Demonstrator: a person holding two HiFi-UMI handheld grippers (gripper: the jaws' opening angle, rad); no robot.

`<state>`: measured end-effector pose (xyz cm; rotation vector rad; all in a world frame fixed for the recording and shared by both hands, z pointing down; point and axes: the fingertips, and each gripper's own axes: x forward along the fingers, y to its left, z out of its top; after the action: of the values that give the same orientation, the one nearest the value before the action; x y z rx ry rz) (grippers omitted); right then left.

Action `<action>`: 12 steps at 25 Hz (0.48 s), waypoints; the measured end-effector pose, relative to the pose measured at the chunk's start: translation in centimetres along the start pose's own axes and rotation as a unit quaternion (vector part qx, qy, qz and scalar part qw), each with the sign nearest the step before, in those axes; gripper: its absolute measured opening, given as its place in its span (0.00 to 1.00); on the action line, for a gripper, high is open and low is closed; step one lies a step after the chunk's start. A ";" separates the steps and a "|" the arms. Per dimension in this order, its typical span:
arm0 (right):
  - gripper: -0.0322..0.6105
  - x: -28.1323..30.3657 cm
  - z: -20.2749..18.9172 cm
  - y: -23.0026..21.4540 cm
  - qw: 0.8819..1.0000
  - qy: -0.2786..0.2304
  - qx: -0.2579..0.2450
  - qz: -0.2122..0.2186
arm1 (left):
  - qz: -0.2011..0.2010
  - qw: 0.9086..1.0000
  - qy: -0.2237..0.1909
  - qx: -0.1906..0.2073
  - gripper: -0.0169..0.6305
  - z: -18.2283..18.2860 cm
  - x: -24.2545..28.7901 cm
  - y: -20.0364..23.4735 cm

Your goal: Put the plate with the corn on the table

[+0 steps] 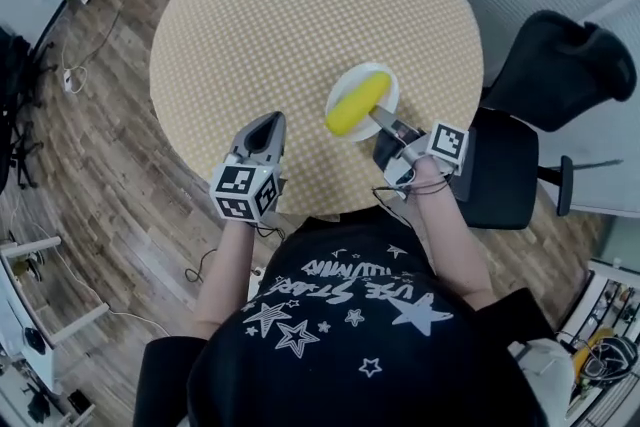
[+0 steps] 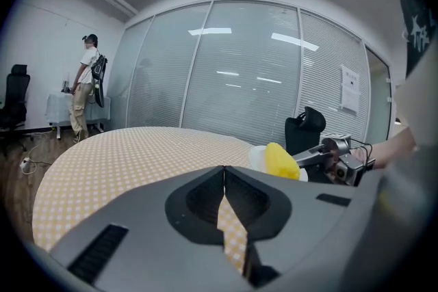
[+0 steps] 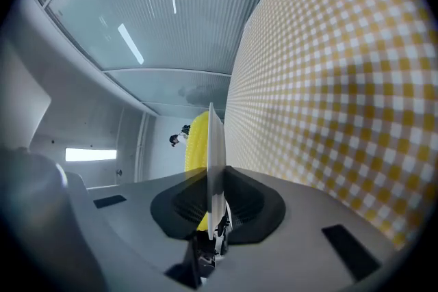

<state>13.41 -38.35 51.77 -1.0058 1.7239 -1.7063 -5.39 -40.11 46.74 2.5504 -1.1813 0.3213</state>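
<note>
Though edge-on in the right claw (image 3: 213,178), plate (image 3: 211,140) with corn (image 1: 357,103) round overhead.

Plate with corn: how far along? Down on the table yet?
Done: the plate with the corn is over the table. In hand: the right gripper clamps the plate's rim; touchdown can't be told. Left: set down if needed, then release. The left gripper is shut and empty.

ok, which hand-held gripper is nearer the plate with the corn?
Right. The right hand-held gripper is clamped on the near rim of the plate. The left hand-held gripper, shut and empty, sits apart, to the plate's left.
</note>
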 end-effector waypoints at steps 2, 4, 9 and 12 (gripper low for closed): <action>0.13 1.2 1.7 -0.2 1.000 0.010 -0.001 0.004 | 0.011 1.000 -0.002 0.002 0.04 0.7 1.3 0.4; 0.13 2.5 3.4 -0.1 1.000 0.018 -0.001 0.008 | 0.022 1.000 -0.006 0.003 0.04 1.7 2.5 1.1; 0.13 5.7 7.2 0.0 0.999 0.037 -0.005 0.015 | 0.048 0.999 -0.004 0.005 0.04 3.4 5.5 2.9; 0.13 6.9 9.7 -0.5 0.999 0.047 -0.007 0.013 | 0.058 0.998 -0.004 0.004 0.04 4.3 7.9 3.2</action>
<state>17.02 -49.72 52.47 -0.9186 1.8011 -1.7527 -2.56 -49.18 45.90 2.4986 -1.3358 0.3430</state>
